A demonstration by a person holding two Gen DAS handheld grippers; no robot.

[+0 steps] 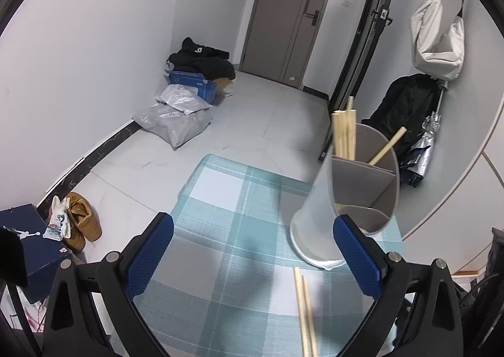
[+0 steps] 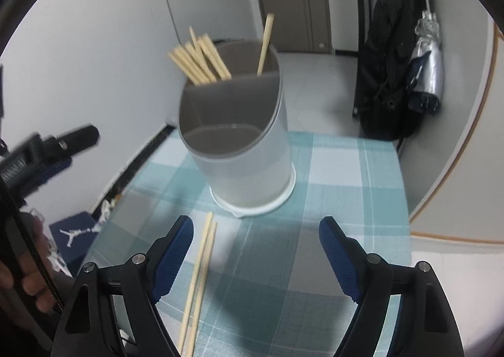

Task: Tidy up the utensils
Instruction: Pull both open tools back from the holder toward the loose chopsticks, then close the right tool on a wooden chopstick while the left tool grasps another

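Right gripper (image 2: 253, 257): fingers spread wide, nothing between them. Two loose chopsticks (image 2: 201, 272) lie side by side on the checked surface (image 2: 346, 168), just inside the left finger (image 2: 173, 259), running from near its tip back under the gripper.

Beyond the fingertips, centred between them, stands one grey holder (image 2: 249, 149) with internal dividers; three compartments visible. The near compartments appear empty. The far compartment holds a leaning bundle of roughly seven chopsticks (image 2: 201, 60) at the left and one single chopstick (image 2: 265, 43) at the right.

Left gripper (image 1: 252, 259): fingers spread wide, holding nothing. The same two loose chopsticks (image 1: 305, 313) lie inside its right finger (image 1: 359, 257); the holder (image 1: 346, 193) stands just beyond that fingertip.
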